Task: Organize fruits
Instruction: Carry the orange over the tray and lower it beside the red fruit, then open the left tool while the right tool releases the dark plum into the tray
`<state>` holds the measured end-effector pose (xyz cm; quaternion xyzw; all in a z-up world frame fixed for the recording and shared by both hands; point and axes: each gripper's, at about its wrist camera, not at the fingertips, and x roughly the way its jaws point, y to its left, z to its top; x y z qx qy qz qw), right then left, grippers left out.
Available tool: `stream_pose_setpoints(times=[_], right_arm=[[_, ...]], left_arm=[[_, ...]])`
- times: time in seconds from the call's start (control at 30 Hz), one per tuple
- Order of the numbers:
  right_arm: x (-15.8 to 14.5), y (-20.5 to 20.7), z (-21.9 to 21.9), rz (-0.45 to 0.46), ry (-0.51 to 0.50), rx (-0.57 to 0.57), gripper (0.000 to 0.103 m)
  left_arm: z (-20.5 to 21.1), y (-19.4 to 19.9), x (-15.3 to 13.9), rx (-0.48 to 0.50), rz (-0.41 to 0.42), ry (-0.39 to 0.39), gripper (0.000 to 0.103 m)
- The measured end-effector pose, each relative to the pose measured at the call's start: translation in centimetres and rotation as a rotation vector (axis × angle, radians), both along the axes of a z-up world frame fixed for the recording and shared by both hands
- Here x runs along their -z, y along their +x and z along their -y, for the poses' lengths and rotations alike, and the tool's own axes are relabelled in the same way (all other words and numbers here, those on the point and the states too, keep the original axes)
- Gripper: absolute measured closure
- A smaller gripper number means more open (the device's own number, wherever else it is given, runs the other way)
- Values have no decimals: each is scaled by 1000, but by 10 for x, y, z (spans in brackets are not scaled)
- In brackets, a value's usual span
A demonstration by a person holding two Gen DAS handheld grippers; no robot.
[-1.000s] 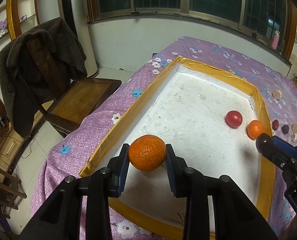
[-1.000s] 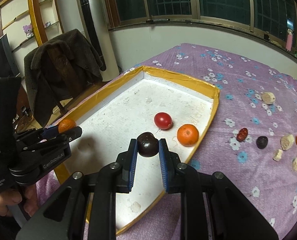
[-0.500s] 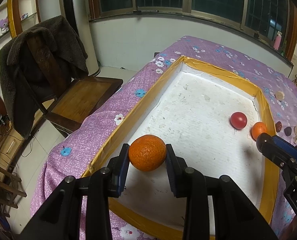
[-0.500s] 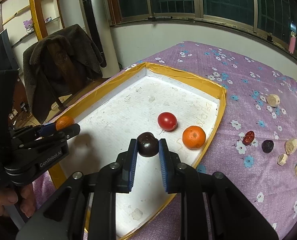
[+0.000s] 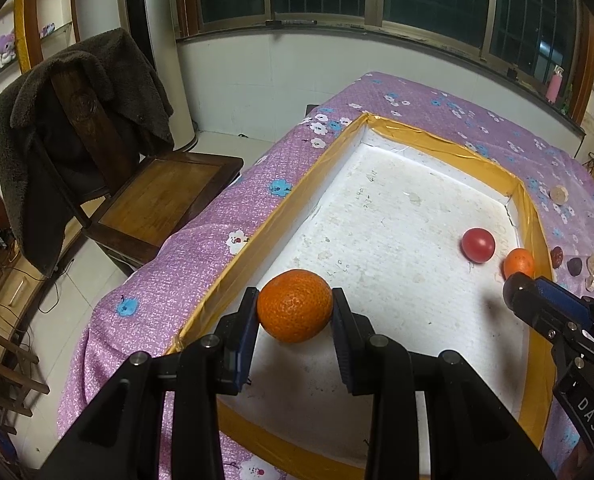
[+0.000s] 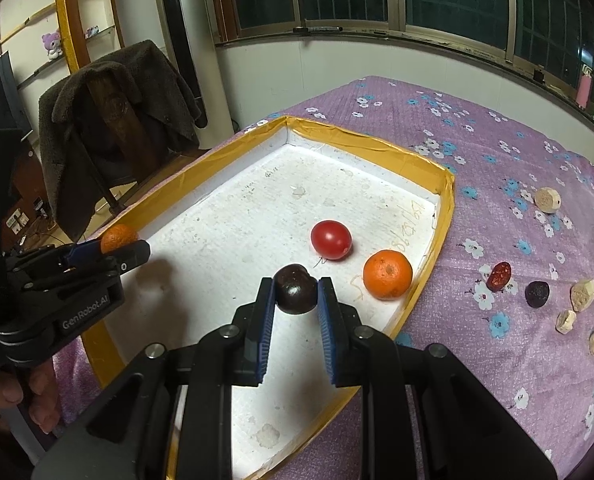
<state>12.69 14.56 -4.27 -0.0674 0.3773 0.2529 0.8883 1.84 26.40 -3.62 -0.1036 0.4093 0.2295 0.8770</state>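
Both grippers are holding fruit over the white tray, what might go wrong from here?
1. The round orange mandarin in the left gripper is pinched only at its sides; it may slip out and roll.
2. The dark glossy fruit sits at the right gripper fingertips, so the hold looks shallow.
3. Dropped near the red tomato and the loose small orange, either could knock them across the yellow-taped white foam tray.

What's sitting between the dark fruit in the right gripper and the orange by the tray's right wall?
Nothing: in the right wrist view only bare white tray floor separates the dark fruit from the orange.
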Motion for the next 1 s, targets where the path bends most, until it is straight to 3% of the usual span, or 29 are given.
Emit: stream_pose_setpoints(times=[0.43, 0.53, 0.57, 0.7, 0.87, 1.0], right_arm=[[0, 1, 0, 16, -4, 9, 79], [4, 3, 0, -1, -24, 14, 78], [5, 3, 0, -3, -30, 19, 75], [1, -4, 4, 20, -48, 35, 36], [-13, -17, 22, 57, -28, 58, 30], [-22, -35, 60, 78, 9, 115, 20]], left_arm=[[-4, 0, 1, -31, -26, 12, 68], [-4, -3, -1, -42, -26, 18, 55], [-4, -5, -3, -40, -21, 10, 52], [0, -11, -12, -43, -4, 7, 28], [5, -31, -33, -62, 81, -6, 24], [17, -44, -48, -78, 183, -39, 21]])
